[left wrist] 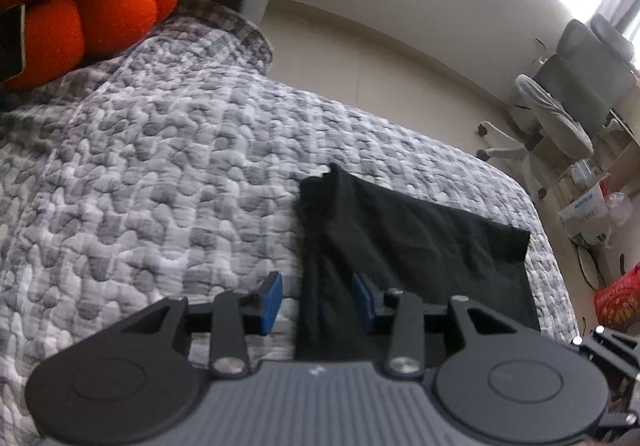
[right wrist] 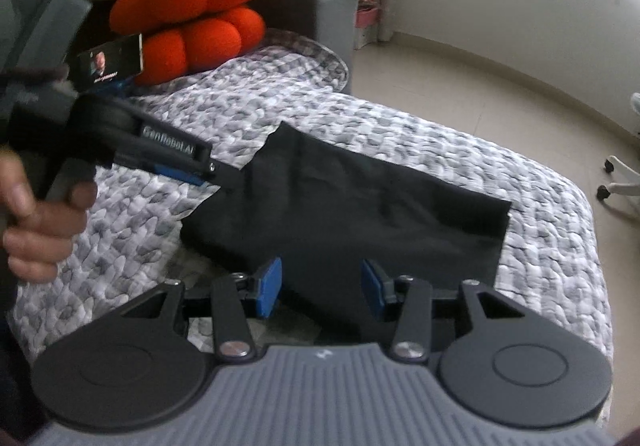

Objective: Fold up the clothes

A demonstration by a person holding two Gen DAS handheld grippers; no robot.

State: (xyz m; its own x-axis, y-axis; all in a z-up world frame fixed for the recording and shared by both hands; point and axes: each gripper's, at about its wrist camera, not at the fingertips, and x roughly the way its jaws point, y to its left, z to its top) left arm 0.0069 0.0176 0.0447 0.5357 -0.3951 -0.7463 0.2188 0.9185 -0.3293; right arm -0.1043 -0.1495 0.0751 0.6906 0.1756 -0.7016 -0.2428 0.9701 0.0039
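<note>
A black garment point(left wrist: 404, 242) point(right wrist: 352, 198) lies folded flat on the grey-and-white quilted bed point(left wrist: 160, 166) point(right wrist: 500, 174). My left gripper point(left wrist: 317, 302) hovers over the garment's near left edge. Its blue pads point(left wrist: 272, 300) stand apart with the folded edge between them, and no pad presses on the cloth. In the right wrist view a hand holds the left gripper point(right wrist: 222, 176) with its tips at the garment's left edge. My right gripper point(right wrist: 321, 288) is over the garment's near edge, open, with black cloth between and below its pads point(right wrist: 270, 286).
Orange plush cushions point(left wrist: 80, 6) point(right wrist: 200, 14) and a grey pillow lie at the head of the bed, with a grey headboard point(right wrist: 316, 10) behind. An office chair point(left wrist: 560, 114) and boxes stand on the floor beyond the bed's right edge.
</note>
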